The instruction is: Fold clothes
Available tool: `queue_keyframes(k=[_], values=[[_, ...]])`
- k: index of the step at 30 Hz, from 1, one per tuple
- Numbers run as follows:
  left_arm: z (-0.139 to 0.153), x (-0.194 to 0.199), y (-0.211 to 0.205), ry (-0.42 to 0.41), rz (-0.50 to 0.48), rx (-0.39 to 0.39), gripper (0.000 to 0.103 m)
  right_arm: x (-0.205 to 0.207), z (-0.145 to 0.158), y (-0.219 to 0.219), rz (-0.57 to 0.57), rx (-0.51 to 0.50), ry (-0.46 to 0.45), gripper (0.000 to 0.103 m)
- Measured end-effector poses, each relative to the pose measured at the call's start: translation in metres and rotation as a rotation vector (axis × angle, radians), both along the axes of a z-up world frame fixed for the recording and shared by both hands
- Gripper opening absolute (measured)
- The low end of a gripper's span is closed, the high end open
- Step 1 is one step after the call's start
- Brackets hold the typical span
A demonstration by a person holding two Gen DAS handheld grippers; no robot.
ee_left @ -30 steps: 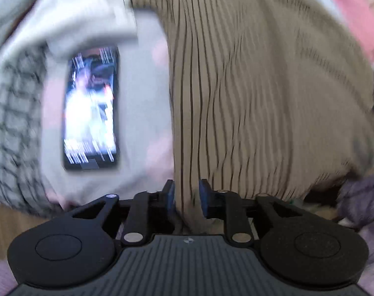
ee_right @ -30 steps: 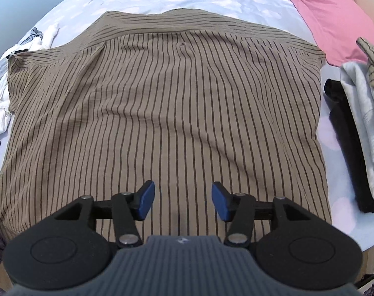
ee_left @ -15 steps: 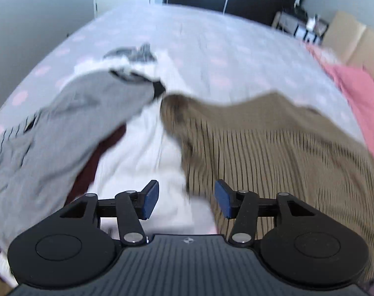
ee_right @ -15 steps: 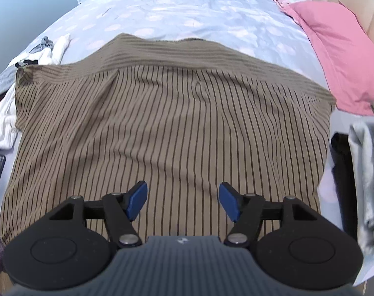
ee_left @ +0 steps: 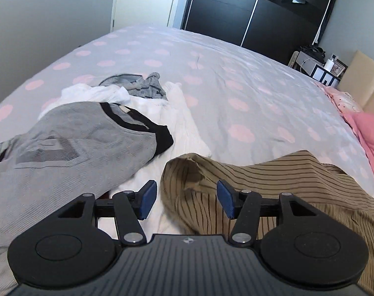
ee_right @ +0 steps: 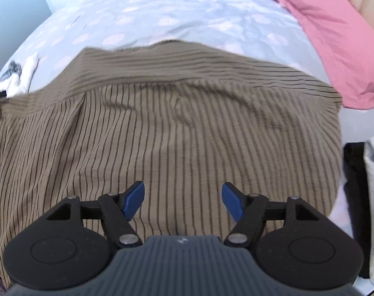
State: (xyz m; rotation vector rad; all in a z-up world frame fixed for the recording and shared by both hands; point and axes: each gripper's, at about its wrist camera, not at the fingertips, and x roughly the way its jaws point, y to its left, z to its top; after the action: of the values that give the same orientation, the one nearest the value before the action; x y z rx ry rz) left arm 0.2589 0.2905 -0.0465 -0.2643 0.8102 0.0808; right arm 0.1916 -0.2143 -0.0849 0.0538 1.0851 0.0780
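A tan shirt with thin dark stripes (ee_right: 182, 128) lies spread flat on the bed, back side up. In the left wrist view its left sleeve end (ee_left: 187, 172) bunches up just ahead of my left gripper (ee_left: 186, 198), which is open and empty above it. My right gripper (ee_right: 183, 201) is open and empty, hovering over the shirt's lower middle. Neither gripper touches the cloth.
A grey shirt with black trim (ee_left: 71, 148), white clothes (ee_left: 177, 113) and a small grey garment (ee_left: 142, 86) lie left of the shirt. A pink pillow (ee_right: 335, 32) lies at the far right. Folded dark and grey clothes (ee_right: 364, 197) sit at the right edge. The spotted duvet (ee_left: 236, 79) stretches beyond.
My left gripper has let go of the striped shirt, opened, and swung up to look across the bed. My right gripper opened wider and tilted a little higher over the shirt.
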Motion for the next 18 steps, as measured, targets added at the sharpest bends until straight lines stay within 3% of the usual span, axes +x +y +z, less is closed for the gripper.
queue_keyframes(k=[5,9,10,12,15,18], values=[[-0.025,0.019,-0.012,0.07,-0.038,0.062,0.053,0.013,-0.004,0.019,0.085,0.004,0.001,0.072],[-0.03,0.023,-0.013,0.06,-0.044,0.084,0.05,0.017,-0.007,0.027,0.115,0.027,0.02,0.072],[-0.031,0.023,-0.013,0.055,-0.045,0.086,0.045,0.017,-0.008,0.029,0.121,0.024,0.024,0.072],[-0.032,0.024,-0.013,0.043,-0.048,0.088,0.015,0.016,-0.01,0.032,0.134,0.014,0.029,0.072],[-0.025,0.024,-0.015,0.017,-0.059,0.081,0.002,0.014,-0.014,0.035,0.152,-0.003,0.04,0.072],[-0.015,0.024,-0.02,0.009,-0.09,0.063,0.0,0.012,-0.014,0.037,0.161,-0.002,0.047,0.072]])
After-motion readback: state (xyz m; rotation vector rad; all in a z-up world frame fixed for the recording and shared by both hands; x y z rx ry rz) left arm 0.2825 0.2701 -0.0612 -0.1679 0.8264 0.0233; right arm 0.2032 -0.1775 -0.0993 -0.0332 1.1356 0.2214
